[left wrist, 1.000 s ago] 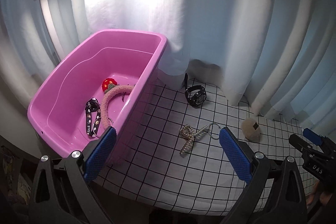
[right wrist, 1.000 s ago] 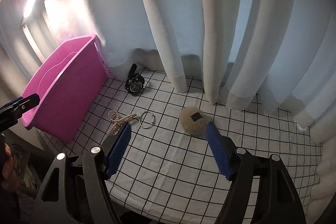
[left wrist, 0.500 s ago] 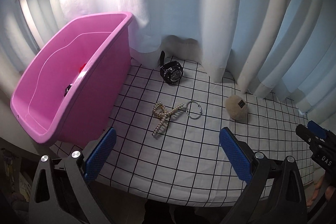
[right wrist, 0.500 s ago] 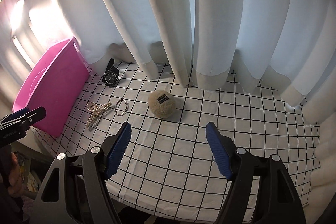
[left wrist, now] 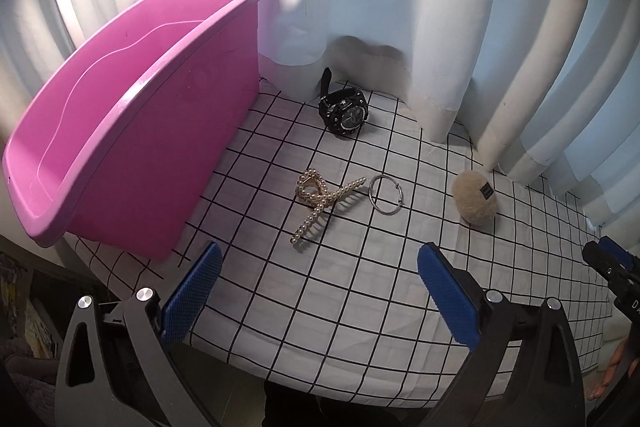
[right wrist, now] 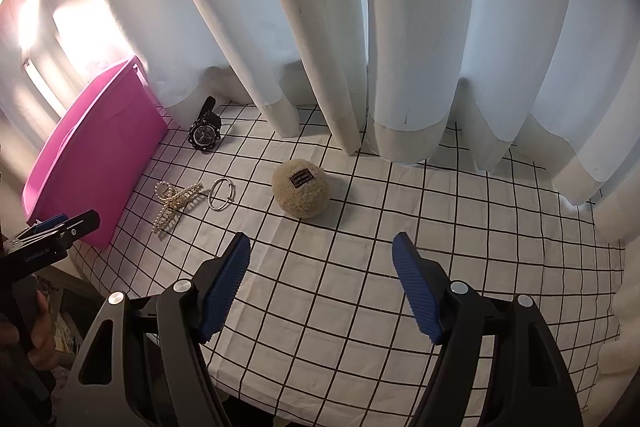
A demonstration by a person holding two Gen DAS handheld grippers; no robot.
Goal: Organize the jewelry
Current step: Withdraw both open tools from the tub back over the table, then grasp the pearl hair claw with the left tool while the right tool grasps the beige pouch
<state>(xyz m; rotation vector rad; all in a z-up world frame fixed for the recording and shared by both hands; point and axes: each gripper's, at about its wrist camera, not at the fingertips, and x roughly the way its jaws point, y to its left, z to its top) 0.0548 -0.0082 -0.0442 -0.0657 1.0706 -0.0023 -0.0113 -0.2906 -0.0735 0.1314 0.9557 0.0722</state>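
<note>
A pearl hair claw [left wrist: 320,197] [right wrist: 176,201] lies on the checked cloth beside a thin silver bangle [left wrist: 385,195] [right wrist: 221,199]. Behind them sits a black wristwatch [left wrist: 343,111] [right wrist: 205,134], near the curtain. A fluffy beige round piece [left wrist: 475,201] [right wrist: 301,193] with a small dark label lies to the right. The pink tub [left wrist: 132,143] [right wrist: 92,163] stands at the left; its inside is hidden from here. My left gripper [left wrist: 318,267] hangs open above the cloth, short of the claw. My right gripper [right wrist: 321,255] is open too, just short of the fluffy piece.
White curtains [right wrist: 360,27] hang along the back of the table and reach the cloth. The table's front edge [left wrist: 320,387] runs just under both grippers. The left gripper [right wrist: 52,231] shows at the left edge of the right wrist view, a hand below it.
Both grippers have sunk and drifted right. The tub's contents have dropped out of the left view, and the jewelry and fluffy piece now lie nearer the fingers.
</note>
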